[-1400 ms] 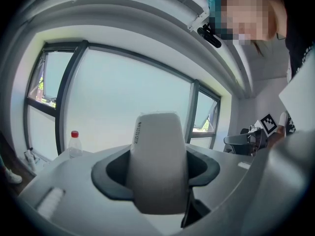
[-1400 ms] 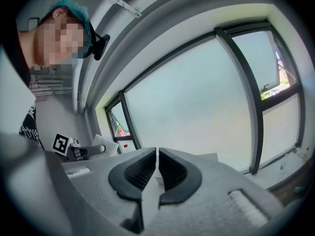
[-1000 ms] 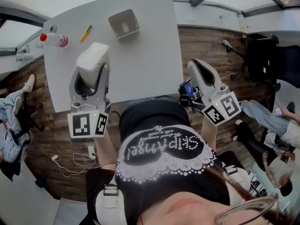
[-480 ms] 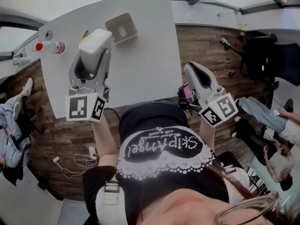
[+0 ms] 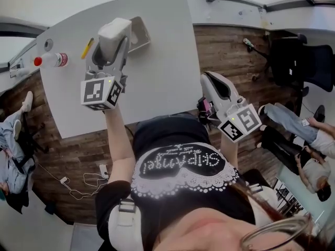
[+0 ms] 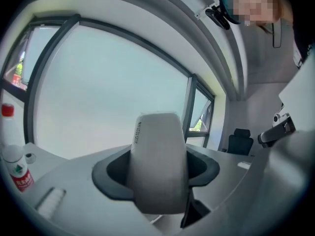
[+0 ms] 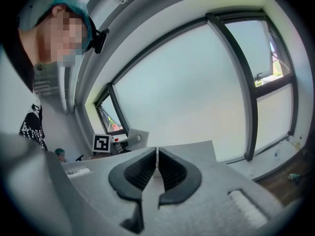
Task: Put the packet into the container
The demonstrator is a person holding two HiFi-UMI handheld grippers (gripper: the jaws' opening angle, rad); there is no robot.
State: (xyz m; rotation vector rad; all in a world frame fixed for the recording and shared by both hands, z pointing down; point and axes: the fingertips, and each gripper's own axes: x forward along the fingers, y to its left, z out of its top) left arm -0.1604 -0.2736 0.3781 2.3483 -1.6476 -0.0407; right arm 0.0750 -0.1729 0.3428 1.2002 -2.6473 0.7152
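The left gripper (image 5: 112, 46) holds the white packet (image 5: 115, 29) tight between its 2 jaws, which stand wide apart around it. The packet is up in the air, right beside the gray container (image 5: 142, 33) and hiding part of it. In the left gripper view, the packet (image 6: 160, 166) has a line of tiny dark print on its edge. It looks like a date, but I cannot read it for sure. A bottle (image 6: 15, 168) with a red cap stands at the left, with a red label too small to read. A yellow pen (image 5: 87, 48) lies on the white table (image 5: 157, 77). The right gripper (image 7: 157, 168) is closed with nothing in it, held away from the table. The person's black shirt (image 5: 180, 163) has sparkly writing I cannot read.
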